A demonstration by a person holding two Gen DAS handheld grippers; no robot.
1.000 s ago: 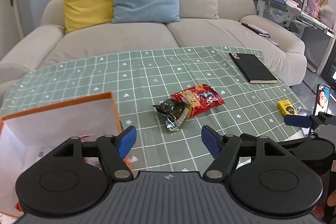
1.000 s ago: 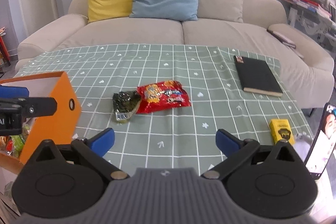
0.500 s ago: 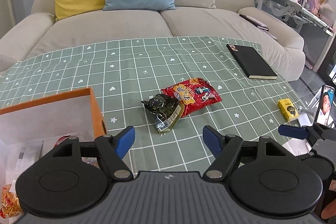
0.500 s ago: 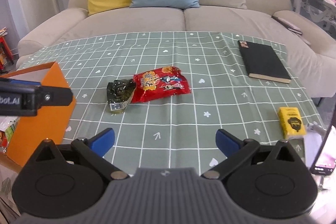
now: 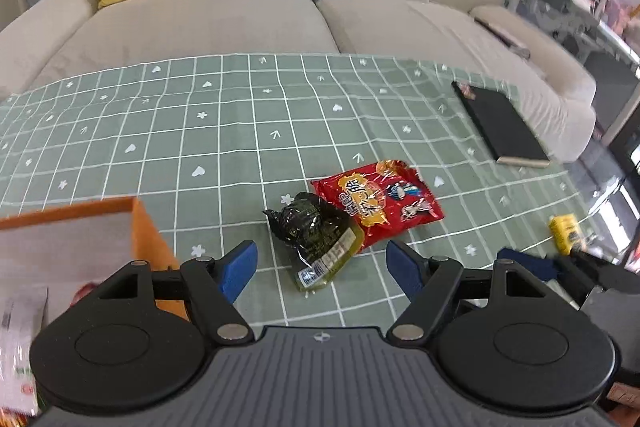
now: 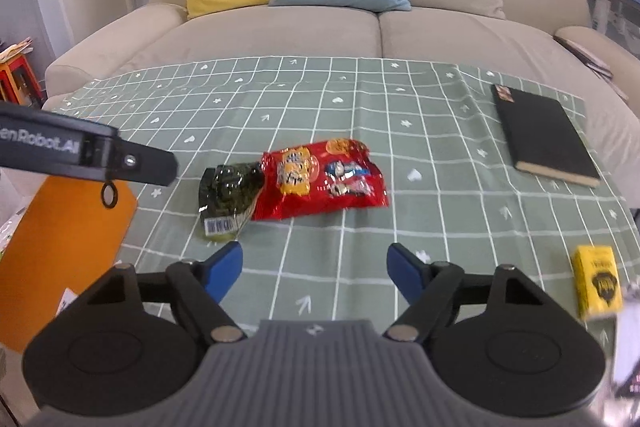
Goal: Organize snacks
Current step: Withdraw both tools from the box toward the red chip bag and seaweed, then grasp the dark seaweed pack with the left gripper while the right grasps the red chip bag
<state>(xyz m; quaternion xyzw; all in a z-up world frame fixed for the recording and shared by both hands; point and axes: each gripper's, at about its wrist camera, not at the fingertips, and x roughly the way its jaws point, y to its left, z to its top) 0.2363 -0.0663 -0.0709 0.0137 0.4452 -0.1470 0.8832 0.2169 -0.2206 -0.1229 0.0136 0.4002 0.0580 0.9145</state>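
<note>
Green-checked desk (image 6: 440, 227), two snack packets left to collect.
Both tongs have dropped nearer the packets since a second ago; approach under way, in my judgement. Left tongs (image 5: 322, 269) stand wide and empty, dark green packet (image 5: 316, 239) just ahead between their tips. Right tongs (image 6: 316, 273), empty, are closing; red packet (image 6: 320, 179) lies ahead, touching the green one. Orange box (image 5: 154, 231) stands left.

Home living room: cushioned sofa (image 6: 360, 27)
</note>
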